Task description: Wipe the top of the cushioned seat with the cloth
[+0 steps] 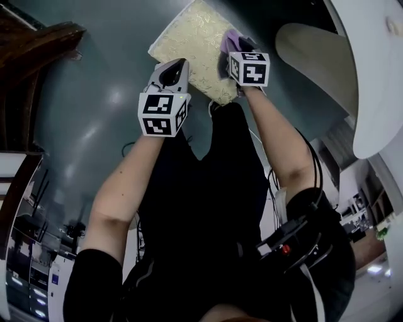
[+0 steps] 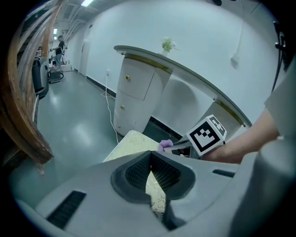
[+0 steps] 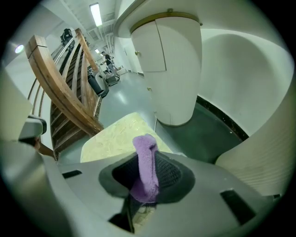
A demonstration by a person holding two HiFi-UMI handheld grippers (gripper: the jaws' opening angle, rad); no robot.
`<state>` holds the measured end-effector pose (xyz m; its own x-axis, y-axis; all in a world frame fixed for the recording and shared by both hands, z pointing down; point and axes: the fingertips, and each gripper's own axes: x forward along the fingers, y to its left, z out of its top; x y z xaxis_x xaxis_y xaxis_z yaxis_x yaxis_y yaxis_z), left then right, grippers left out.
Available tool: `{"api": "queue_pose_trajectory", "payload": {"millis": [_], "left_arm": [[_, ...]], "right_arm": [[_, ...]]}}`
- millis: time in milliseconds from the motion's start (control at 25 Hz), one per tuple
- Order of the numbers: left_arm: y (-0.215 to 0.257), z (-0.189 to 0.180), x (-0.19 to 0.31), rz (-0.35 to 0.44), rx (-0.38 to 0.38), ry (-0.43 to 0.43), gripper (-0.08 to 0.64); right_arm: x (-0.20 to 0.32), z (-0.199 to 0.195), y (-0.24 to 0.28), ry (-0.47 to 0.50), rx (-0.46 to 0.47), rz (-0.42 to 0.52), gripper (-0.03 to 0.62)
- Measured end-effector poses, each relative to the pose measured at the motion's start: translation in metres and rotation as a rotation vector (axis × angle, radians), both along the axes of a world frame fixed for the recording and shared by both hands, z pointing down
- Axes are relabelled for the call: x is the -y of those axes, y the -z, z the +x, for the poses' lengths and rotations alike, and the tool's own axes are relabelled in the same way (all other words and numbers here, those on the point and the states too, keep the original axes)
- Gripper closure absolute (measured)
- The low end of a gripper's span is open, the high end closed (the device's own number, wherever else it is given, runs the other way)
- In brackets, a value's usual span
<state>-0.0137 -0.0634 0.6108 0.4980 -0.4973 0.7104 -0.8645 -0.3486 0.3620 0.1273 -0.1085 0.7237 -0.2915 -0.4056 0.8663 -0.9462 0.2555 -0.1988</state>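
A cream, patterned seat (image 1: 189, 44) is seen on the grey-green floor (image 1: 94, 94). The left gripper (image 1: 173, 70) is held over its near edge, the right gripper (image 1: 234, 53) over its right side — a purple cloth (image 1: 228, 41) is bunched at its fingers. A white curved counter (image 1: 371, 75) is seen at right, dark wood (image 1: 31, 44) at upper left.

Your ceiling strip light (image 3: 96, 14) glares off the glossy floor (image 1: 113, 97); fisheye bends the edges, corners are dark, arms are dim.
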Motion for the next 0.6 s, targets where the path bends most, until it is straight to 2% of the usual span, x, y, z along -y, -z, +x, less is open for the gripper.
{"api": "queue_pose_trajectory", "payload": {"millis": [280, 440, 600], "left_arm": [[0.015, -0.018, -0.001, 0.005, -0.012, 0.006, 0.557], [0.015, -0.033, -0.004, 0.016, 0.008, 0.005, 0.557], [0.009, -0.049, -0.016, -0.012, 0.012, 0.038, 0.557]], "right_arm": [[-0.052, -0.047, -0.004, 0.064, 0.018, -0.074, 0.499], [-0.072, -0.068, -0.006, 0.054, 0.014, -0.088, 0.499], [-0.088, -0.09, -0.007, 0.063, 0.008, -0.106, 0.499]]}}
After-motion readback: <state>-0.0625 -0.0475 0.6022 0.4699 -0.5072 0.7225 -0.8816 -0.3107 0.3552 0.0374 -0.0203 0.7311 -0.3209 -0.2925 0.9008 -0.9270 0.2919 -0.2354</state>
